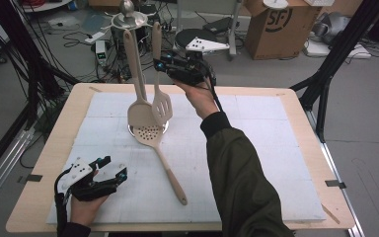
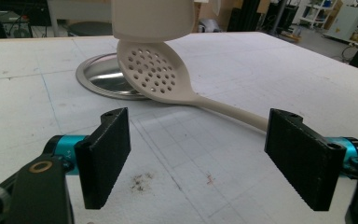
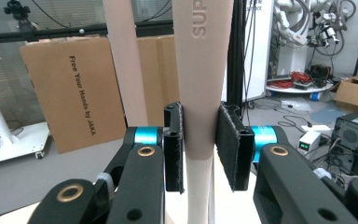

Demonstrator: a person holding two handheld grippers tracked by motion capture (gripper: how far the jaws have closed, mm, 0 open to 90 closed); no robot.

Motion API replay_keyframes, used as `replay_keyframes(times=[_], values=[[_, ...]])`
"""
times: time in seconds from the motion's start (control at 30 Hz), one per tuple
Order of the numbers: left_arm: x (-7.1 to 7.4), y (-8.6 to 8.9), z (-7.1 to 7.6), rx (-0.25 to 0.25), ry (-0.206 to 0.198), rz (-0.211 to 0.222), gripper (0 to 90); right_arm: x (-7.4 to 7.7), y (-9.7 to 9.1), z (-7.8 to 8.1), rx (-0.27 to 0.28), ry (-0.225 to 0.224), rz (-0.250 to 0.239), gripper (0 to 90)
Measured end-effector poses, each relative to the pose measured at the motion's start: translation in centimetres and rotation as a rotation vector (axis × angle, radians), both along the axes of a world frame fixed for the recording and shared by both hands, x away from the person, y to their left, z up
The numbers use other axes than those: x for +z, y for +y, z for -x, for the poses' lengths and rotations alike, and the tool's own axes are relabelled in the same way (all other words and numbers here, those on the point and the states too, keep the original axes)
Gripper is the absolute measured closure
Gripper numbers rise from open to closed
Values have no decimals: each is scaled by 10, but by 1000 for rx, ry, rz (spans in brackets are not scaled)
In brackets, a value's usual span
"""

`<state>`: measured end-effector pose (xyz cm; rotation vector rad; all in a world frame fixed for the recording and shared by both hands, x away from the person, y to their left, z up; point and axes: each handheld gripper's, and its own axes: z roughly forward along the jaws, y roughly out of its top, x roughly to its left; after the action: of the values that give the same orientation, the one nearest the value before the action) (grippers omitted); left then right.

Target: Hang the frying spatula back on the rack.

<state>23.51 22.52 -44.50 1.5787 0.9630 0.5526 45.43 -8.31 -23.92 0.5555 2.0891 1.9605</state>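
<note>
Between right hand-held gripper (image 3: 200,149) pads, spatula handle (image 3: 200,70)

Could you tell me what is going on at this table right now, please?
A person is working with a handheld gripper in each hand at a utensil rack standing on the table. The right gripper is closed on the handle of a slotted spatula that hangs upright beside a solid spoon. A perforated skimmer lies on the table, its head leaning on the rack's round metal base. The left gripper rests open near the front edge, holding nothing.
</note>
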Motion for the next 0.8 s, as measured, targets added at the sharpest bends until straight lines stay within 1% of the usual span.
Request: replay_keyframes(times=[0.17, 0.6, 0.8], values=[[0, 0, 0, -1, 0, -2, 229, 0, 3, -4, 5, 14, 11, 731], [0, 1, 0, 2, 2, -1, 229, 0, 10, -9, 15, 16, 8, 731], [0, 2, 0, 5, 0, 2, 229, 1, 14, -11, 18, 19, 17, 730]])
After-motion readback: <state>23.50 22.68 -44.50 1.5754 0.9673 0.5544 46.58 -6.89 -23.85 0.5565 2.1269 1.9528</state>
